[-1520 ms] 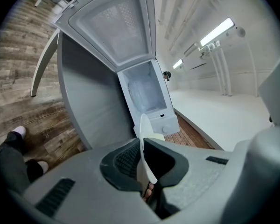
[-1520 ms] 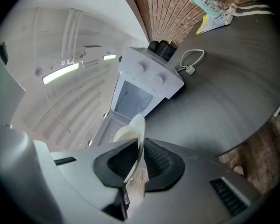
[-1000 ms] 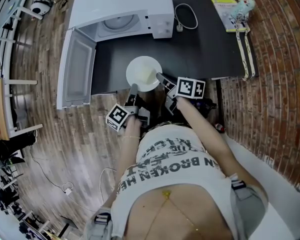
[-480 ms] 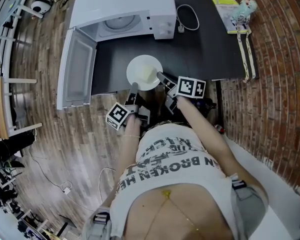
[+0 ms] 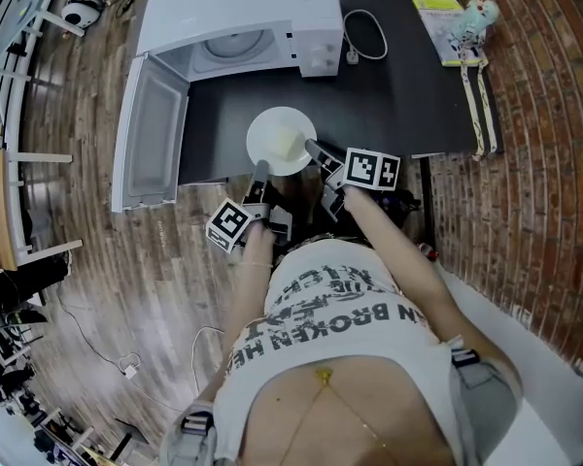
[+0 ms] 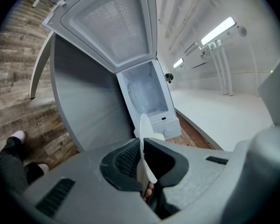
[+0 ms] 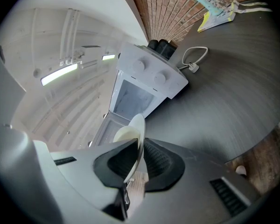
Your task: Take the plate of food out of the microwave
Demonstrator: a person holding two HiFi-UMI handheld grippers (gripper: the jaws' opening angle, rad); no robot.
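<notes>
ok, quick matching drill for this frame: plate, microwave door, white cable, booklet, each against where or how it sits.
Things:
1 plate
2 microwave door
3 white cable
4 booklet

States:
A coiled on the table, right of the microwave
B swung open
C at the table's far right corner
D rim pinched by the left gripper and the right gripper

Pairs: 1-D, 2-B, 3-A, 4-C

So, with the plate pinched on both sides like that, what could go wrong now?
The left gripper and right gripper clamp only the thin rim of the plate, so it could slip or tilt, spilling the pale food. The plate is right at the near edge of the table; let go there, it might fall off.
</notes>
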